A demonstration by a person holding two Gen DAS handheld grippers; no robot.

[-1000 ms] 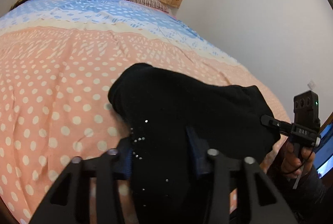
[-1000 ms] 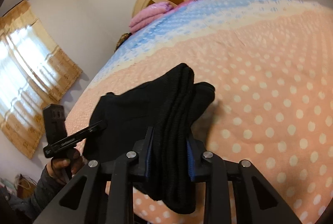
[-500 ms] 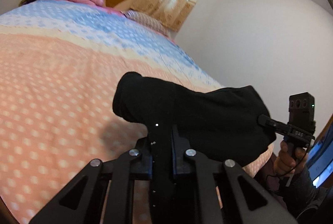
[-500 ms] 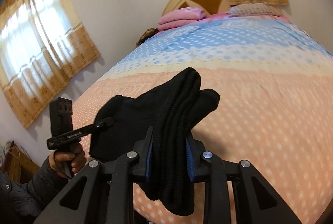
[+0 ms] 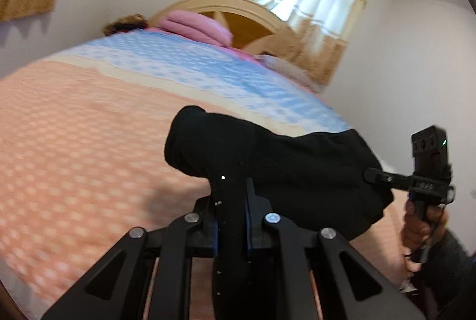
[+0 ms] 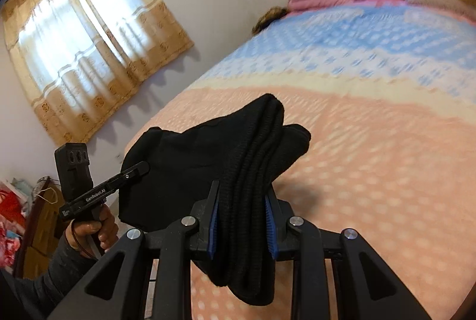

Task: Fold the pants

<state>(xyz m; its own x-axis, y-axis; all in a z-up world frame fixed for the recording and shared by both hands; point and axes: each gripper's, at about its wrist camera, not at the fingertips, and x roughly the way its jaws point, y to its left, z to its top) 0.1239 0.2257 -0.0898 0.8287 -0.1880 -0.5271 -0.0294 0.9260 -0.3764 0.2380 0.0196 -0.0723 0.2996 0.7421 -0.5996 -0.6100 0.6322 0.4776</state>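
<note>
The black pants (image 5: 285,165) hang bunched between both grippers, lifted above the peach dotted bedspread (image 5: 74,147). My left gripper (image 5: 230,201) is shut on a thin fold of the black fabric. In the right wrist view my right gripper (image 6: 241,204) is shut on a thick ribbed stack of the pants (image 6: 253,147), whose end droops below the blue pads. Each view shows the other gripper gripping the far side of the cloth: the right one (image 5: 374,175) at the right edge, the left one (image 6: 142,168) at the left.
The bedspread (image 6: 386,165) turns cream, then blue toward the headboard (image 5: 238,10). A folded pink blanket (image 5: 196,25) and a pillow (image 5: 285,67) lie there. Curtained windows (image 6: 83,52) and white walls surround the bed. Cluttered furniture (image 6: 26,219) stands at the left.
The left gripper closed on the pants, from jaws apart to pinched. Both grippers lifted the pants and swung sideways, so more wall and window show. The right grip is unchanged.
</note>
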